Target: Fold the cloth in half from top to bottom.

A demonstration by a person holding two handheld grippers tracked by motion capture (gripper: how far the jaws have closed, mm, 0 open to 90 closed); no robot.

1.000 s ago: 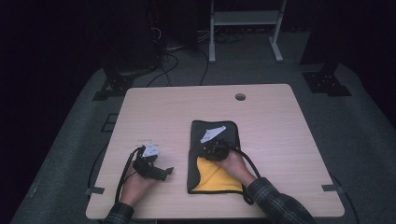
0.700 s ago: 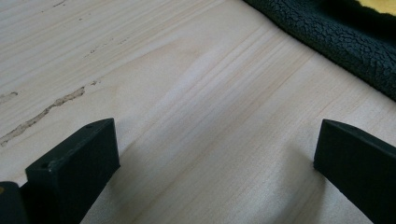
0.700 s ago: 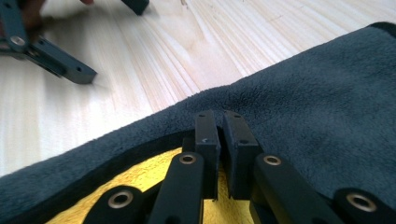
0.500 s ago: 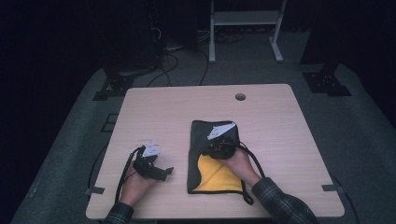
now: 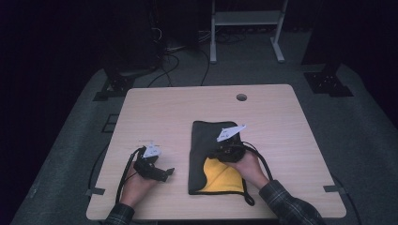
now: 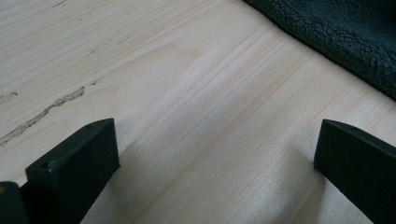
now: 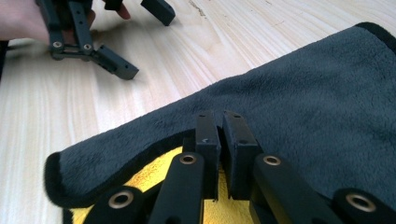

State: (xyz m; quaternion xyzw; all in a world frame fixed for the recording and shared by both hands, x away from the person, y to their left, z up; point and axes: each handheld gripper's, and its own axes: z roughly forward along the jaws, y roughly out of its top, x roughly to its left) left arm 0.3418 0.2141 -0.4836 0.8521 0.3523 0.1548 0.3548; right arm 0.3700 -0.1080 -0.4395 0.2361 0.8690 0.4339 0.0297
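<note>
On the table (image 5: 281, 140), right gripper (image 7: 223, 135) pinching the dark cloth (image 7: 303, 102), cloth's edge hidden, left gripper (image 6: 215, 154) spread.

High view: fixed overhead, from the person's side, looking forward and down across the whole counter (image 5: 281, 122). Left gripper view: very close and low over bare wood, dark cloth (image 6: 345, 42) at its upper right. Right gripper view: close above the cloth (image 7: 299, 107), facing the left tool (image 7: 135, 42). All three share the cloth's left edge.

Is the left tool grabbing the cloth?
No, the left tool rests open over bare table, with the cloth lying off to the side.
</note>
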